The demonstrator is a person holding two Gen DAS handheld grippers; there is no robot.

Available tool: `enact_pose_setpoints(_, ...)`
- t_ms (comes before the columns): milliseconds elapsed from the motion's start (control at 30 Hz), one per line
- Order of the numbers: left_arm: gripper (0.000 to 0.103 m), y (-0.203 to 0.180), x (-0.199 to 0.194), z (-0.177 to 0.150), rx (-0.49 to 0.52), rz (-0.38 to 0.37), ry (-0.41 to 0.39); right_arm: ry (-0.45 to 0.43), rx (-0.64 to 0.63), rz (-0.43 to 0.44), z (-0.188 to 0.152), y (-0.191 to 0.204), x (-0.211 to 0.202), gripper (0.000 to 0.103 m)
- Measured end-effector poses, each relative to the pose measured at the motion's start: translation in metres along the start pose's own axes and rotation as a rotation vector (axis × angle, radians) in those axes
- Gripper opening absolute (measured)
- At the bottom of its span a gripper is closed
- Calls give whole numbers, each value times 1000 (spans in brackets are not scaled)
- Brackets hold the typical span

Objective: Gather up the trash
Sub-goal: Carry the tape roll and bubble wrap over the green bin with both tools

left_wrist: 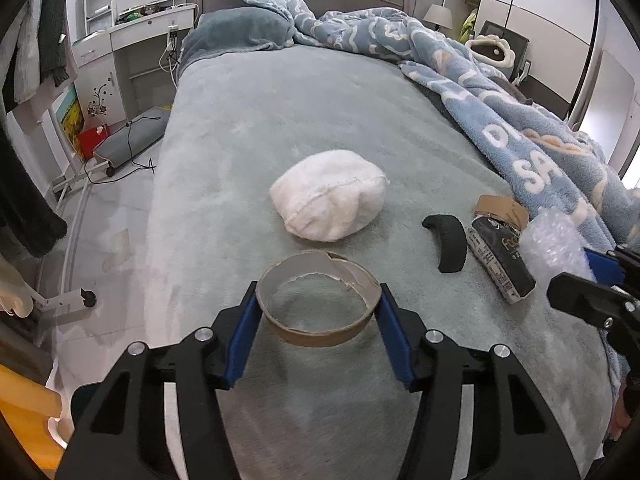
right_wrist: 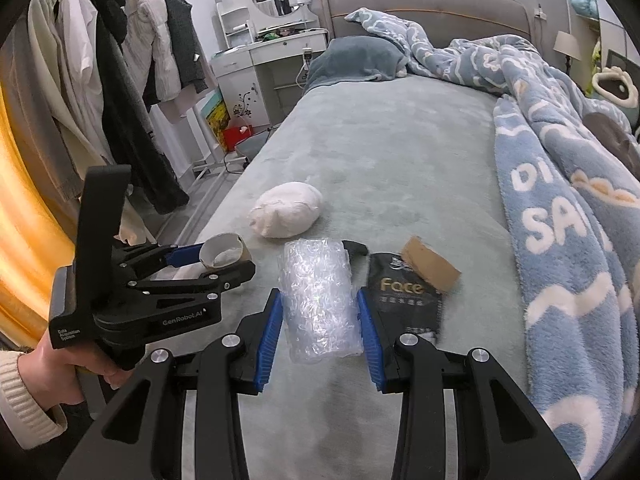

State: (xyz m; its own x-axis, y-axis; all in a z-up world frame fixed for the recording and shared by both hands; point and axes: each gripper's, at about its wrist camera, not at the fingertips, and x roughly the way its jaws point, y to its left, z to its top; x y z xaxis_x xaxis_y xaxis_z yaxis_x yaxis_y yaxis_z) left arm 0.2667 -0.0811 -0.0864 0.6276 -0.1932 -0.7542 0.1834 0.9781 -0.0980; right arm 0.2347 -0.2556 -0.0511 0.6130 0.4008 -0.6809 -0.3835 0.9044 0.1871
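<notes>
My left gripper (left_wrist: 318, 312) is shut on a torn cardboard tape ring (left_wrist: 318, 300) and holds it just above the bed; both also show in the right wrist view, the gripper (right_wrist: 216, 260) and the ring (right_wrist: 224, 254). My right gripper (right_wrist: 320, 320) is shut on a roll of bubble wrap (right_wrist: 318, 300), seen at the right in the left wrist view (left_wrist: 556, 240). On the bed lie a black "Face" packet (right_wrist: 404, 296) (left_wrist: 500, 262), a cardboard piece (right_wrist: 430, 266) (left_wrist: 502, 206) and a curved black piece (left_wrist: 448, 242).
A white cloth bundle (left_wrist: 330, 196) (right_wrist: 286, 210) lies mid-bed on the grey-green cover (left_wrist: 300, 112). A blue patterned blanket (left_wrist: 520, 140) (right_wrist: 568, 220) is heaped along the right. A clothes rack (right_wrist: 104, 80), a dresser (right_wrist: 272, 52) and floor clutter stand left of the bed.
</notes>
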Motion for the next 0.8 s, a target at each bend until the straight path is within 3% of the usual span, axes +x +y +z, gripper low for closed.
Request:
enact_pose_setpoints(500,59,51,-43,-6,-50,31,-27,-11,-9,18,0,40,2,38)
enact_pose_setpoints(800,59,101,-63,-20,-80,102,-4,-8,-27,62,2,79,17,38)
